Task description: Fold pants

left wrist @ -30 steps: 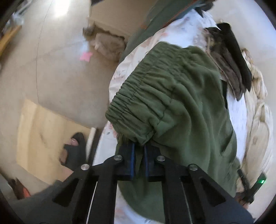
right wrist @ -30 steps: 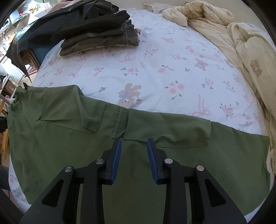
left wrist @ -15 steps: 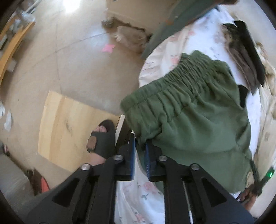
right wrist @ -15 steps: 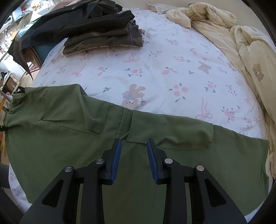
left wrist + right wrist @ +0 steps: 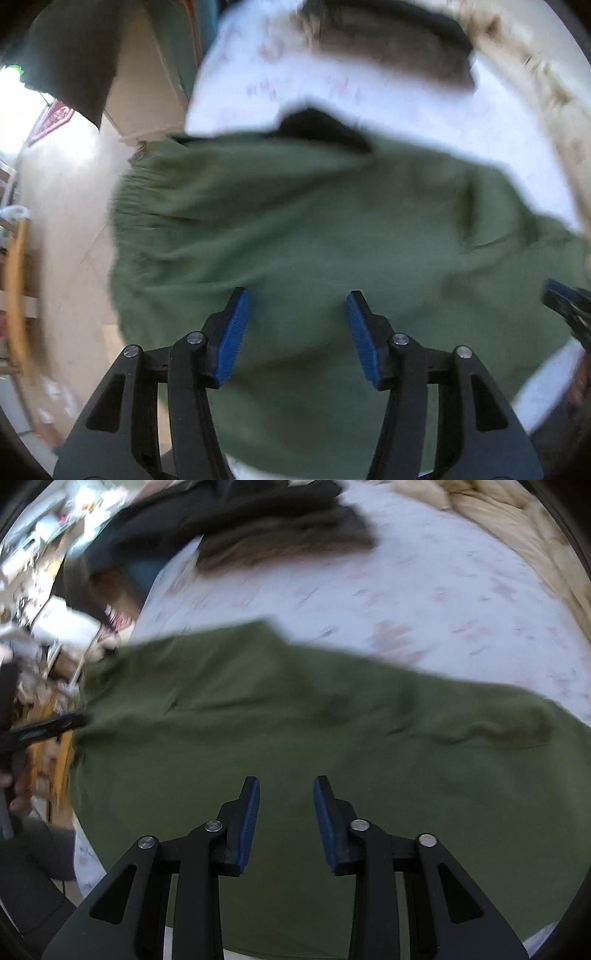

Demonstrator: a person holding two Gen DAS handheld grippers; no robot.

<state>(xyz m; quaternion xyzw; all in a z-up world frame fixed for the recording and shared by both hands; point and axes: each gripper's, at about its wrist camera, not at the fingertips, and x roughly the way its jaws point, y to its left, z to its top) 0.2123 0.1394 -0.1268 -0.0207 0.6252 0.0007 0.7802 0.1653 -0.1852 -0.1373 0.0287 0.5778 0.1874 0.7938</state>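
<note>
Green pants point(image 5: 295, 229) lie flat on the flowered bed sheet point(image 5: 388, 103), the gathered waistband point(image 5: 136, 206) near the bed's left edge. My left gripper point(image 5: 295, 325) hovers over the cloth; its jaws are opening and nothing is between the blue pads. In the right wrist view the same pants point(image 5: 332, 731) spread across the sheet point(image 5: 424, 590). My right gripper point(image 5: 286, 801) hangs above them, open, pads apart with no cloth pinched. Both views are motion-blurred. The right gripper's tip point(image 5: 565, 299) shows at the left view's right edge.
A stack of dark folded clothes point(image 5: 280, 535) lies at the far side of the bed, also the dark pile point(image 5: 388, 62). A cream duvet point(image 5: 517, 528) is bunched at the far right. Floor and furniture point(image 5: 55, 221) lie off the bed's left edge.
My left gripper let go of the waistband corner, opened, and swung over the pants. The pants now lie flat. The right gripper shifted left over the cloth, still open.
</note>
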